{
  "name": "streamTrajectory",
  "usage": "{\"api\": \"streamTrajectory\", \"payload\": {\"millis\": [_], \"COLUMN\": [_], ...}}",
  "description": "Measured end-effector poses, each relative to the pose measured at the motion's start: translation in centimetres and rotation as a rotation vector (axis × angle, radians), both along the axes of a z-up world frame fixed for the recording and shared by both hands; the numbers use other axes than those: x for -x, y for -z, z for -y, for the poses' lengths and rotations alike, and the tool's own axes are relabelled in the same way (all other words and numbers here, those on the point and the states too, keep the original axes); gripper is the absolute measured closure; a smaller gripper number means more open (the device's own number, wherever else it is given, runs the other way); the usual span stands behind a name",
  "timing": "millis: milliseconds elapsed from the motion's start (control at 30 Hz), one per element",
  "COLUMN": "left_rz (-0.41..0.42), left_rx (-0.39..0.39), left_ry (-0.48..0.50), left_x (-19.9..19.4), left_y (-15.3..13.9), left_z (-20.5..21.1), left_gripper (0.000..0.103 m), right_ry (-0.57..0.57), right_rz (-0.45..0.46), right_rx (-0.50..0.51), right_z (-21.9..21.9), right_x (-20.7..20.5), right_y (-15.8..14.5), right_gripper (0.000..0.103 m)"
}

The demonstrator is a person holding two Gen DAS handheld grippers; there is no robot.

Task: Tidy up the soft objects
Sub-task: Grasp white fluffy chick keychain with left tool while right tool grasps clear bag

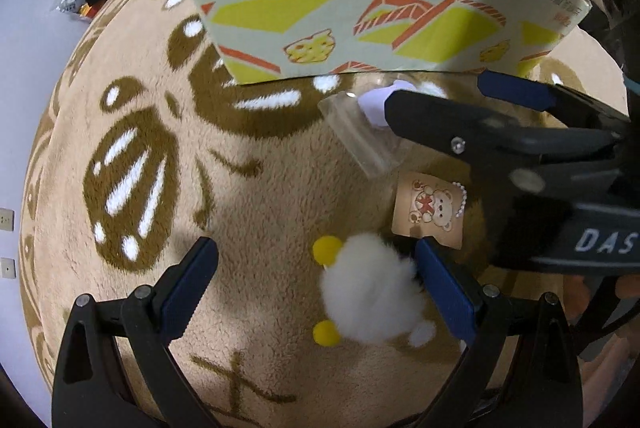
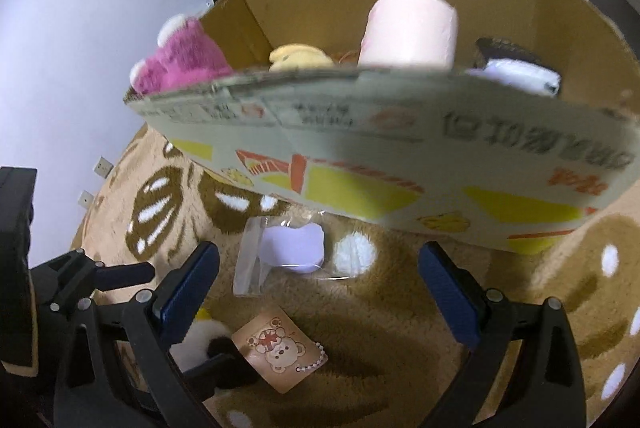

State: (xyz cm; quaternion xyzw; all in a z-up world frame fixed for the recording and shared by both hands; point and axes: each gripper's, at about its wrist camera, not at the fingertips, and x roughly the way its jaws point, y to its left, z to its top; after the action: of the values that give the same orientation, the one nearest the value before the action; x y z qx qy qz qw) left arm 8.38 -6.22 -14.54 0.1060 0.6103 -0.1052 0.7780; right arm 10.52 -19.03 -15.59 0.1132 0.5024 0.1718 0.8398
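Tan rug with brown print covers the floor, and the box stands at its far side, toys inside. I see my left gripper low over the rug, jaws spread wide, its right finger touching the white plush. My right gripper is also wide open, pointing at the bagged lilac toy just before the box wall. Bear card lies between them.

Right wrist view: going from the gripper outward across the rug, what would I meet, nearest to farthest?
Bear tag card → clear bag with a lilac item → printed front wall of the cardboard box → pink roll standing inside the box.
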Motion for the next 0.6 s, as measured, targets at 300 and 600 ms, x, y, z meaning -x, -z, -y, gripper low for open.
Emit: {"api": "streamTrajectory", "payload": {"millis": [300,600], "left_rz": [-0.034,-0.123], "left_rx": [0.034,0.07], "left_ry": [-0.018,0.028], "left_x": [0.6,1.6], "left_y": [0.5,1.9], "left_z": [-0.6,0.6], "left_gripper": [0.011,0.016], "right_ry": [-0.027,-0.038], "right_rz": [0.001,0.008], "right_rx": [0.061,0.144], "right_z": [-1.3,-2.1], "right_x": [-0.3,-0.4], "right_y": [1.4,1.9], "right_gripper": [0.004,0.018]}}
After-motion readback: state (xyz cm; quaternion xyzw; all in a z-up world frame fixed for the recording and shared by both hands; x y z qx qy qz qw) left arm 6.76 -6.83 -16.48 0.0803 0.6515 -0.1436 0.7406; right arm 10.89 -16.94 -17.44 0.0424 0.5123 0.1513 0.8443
